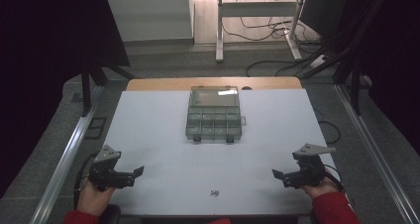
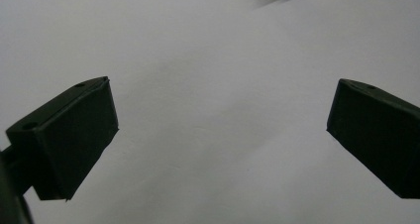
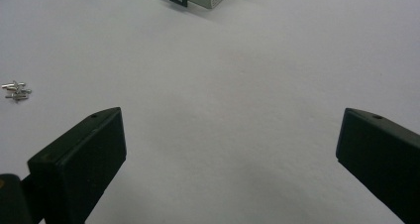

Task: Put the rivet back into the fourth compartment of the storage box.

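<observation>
Two grippers are held with jaws wide apart and empty, the small screws (image 1: 214, 193) lying between them, slightly nearer the right gripper (image 1: 280, 176) than the left gripper (image 1: 136, 174), while the compartment box (image 1: 214, 113) is set well ahead of both.

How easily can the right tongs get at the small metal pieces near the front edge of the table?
Probably yes. The right tongs stand open, pointing inward, and only bare table lies between them and the small metal pieces. The organizer box sits farther back, out of the way.
</observation>
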Demonstrator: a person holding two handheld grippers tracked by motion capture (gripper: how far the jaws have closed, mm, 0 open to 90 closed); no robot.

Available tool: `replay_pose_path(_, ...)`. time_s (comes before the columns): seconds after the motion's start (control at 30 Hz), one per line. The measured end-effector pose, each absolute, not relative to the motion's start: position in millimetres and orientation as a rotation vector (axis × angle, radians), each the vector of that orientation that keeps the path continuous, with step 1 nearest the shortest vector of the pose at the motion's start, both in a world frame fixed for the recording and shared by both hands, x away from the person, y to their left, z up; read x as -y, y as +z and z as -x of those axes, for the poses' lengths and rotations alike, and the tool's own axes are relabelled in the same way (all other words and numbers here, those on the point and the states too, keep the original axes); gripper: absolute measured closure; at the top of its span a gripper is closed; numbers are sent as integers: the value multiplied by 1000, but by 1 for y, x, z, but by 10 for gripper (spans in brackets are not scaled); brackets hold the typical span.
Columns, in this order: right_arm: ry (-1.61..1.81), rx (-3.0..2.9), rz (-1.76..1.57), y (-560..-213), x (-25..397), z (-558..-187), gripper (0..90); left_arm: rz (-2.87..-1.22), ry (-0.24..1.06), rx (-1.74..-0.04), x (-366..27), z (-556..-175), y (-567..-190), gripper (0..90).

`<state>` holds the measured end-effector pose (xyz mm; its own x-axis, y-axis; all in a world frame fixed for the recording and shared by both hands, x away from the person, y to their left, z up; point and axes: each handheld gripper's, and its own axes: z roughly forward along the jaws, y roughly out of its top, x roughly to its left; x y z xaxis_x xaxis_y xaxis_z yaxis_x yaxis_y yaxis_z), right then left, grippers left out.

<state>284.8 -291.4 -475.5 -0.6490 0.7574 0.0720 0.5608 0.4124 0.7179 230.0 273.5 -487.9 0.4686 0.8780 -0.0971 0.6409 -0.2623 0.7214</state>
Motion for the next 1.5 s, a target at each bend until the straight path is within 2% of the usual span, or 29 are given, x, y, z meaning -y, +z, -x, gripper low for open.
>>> replay_pose_path(0.33,1056,-2442,-1120,-475,282,-287,0,-2014,426,-1255,-273,-230,-488,0)
replay_pose_path(1.17,1013,-2652,-993,-477,219,-289,0,-2016,423,-1268,-273,-230,-489,3)
replay_pose_path(1.5,981,-2737,-912,-483,188,-281,73,-2022,424,-1271,-272,-231,-489,5)
